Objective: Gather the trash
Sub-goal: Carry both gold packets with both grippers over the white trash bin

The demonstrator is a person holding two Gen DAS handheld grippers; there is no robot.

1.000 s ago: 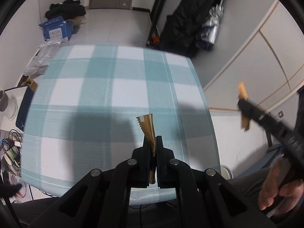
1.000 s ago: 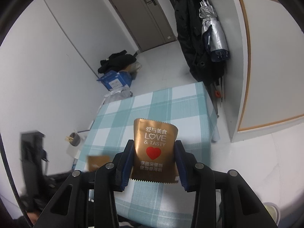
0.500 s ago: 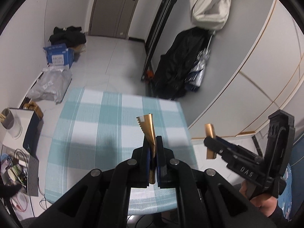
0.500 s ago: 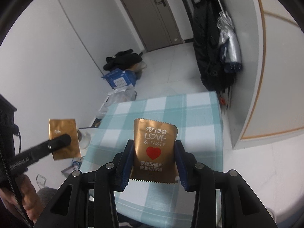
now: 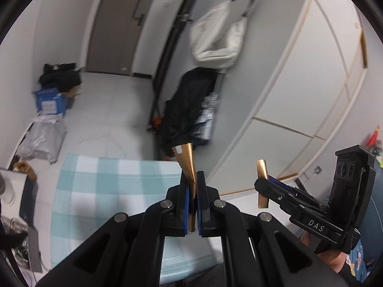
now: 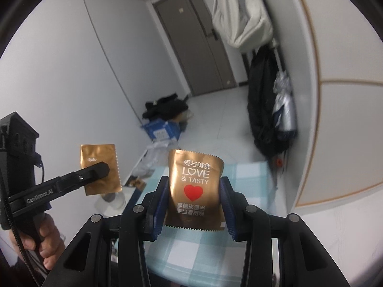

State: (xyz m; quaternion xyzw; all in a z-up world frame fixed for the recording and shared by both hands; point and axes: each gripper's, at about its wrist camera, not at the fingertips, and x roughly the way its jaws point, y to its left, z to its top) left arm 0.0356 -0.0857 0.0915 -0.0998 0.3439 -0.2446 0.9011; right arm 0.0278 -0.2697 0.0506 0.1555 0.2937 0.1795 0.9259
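Note:
My left gripper (image 5: 193, 184) is shut on a gold snack wrapper (image 5: 188, 165), seen edge-on and held high above the teal checked table (image 5: 107, 186). My right gripper (image 6: 195, 191) is shut on a second gold wrapper (image 6: 195, 186) printed "LOVE & TASTY" with a red heart. In the left wrist view the right gripper (image 5: 261, 185) shows at the right with its wrapper (image 5: 262, 184) edge-on. In the right wrist view the left gripper (image 6: 100, 168) shows at the left with its wrapper (image 6: 100, 167) flat to the camera.
A blue box (image 5: 49, 101), grey bags (image 5: 42, 141) and dark clothes (image 5: 59, 76) lie on the floor beyond the table. Black coats (image 6: 265, 105) and a white bag (image 6: 239, 14) hang on the right wall. A cup (image 6: 112, 199) stands left of the table.
Both grippers have risen well above the table, each keeping its wrapper. The table now looks smaller and lower in both views, and the two grippers have come nearer each other.

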